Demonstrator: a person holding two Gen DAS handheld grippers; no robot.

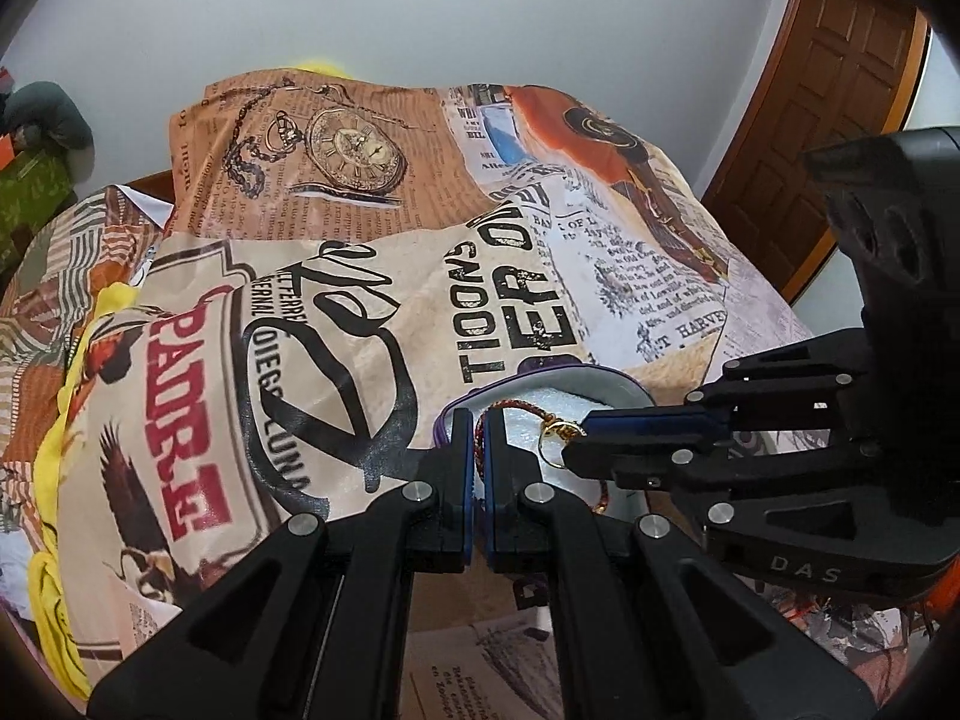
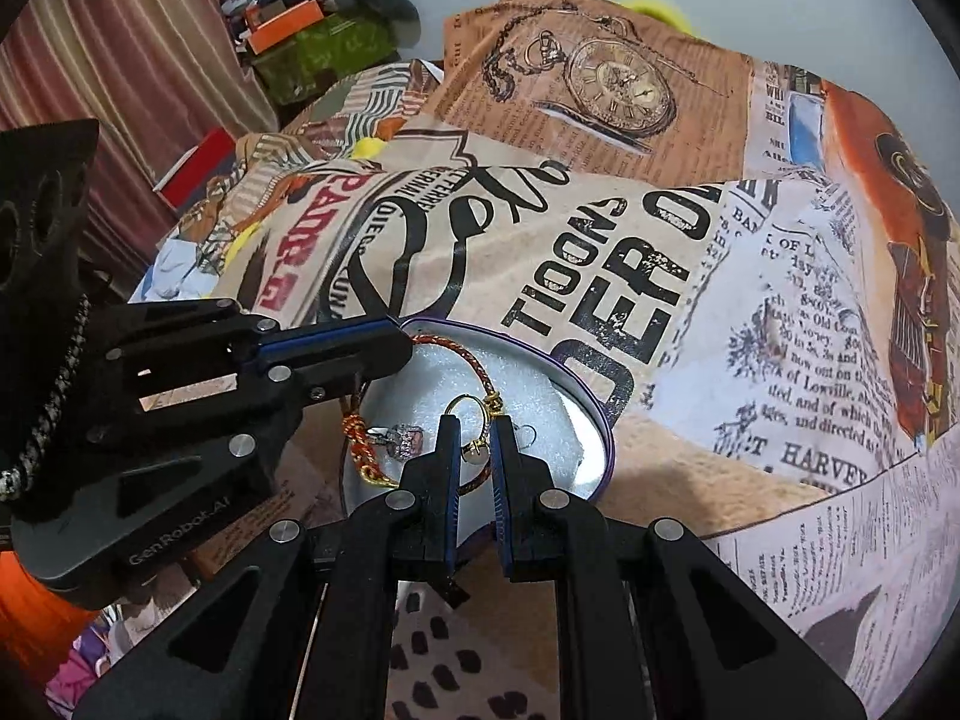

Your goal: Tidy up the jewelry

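A round purple-rimmed jewelry box (image 2: 591,414) with white foam lining sits on the printed cloth; it also shows in the left wrist view (image 1: 624,387). A red-and-gold braided bracelet (image 2: 474,363) lies across the foam. My left gripper (image 1: 478,423) is shut on the bracelet (image 1: 480,441) at the box's left rim. My right gripper (image 2: 475,423) is over the foam, its jaws closed on a gold ring (image 2: 471,411). A silver jeweled ring (image 2: 403,439) rests on the foam to the left. The right gripper (image 1: 570,450) shows in the left wrist view beside the gold ring (image 1: 555,432).
A newspaper-print cloth (image 2: 600,228) covers the lumpy surface. Boxes and clothes (image 2: 312,42) are piled at the far left by a curtain. A wooden door (image 1: 840,90) stands at the right. Spotted fabric (image 2: 444,660) lies under the right gripper.
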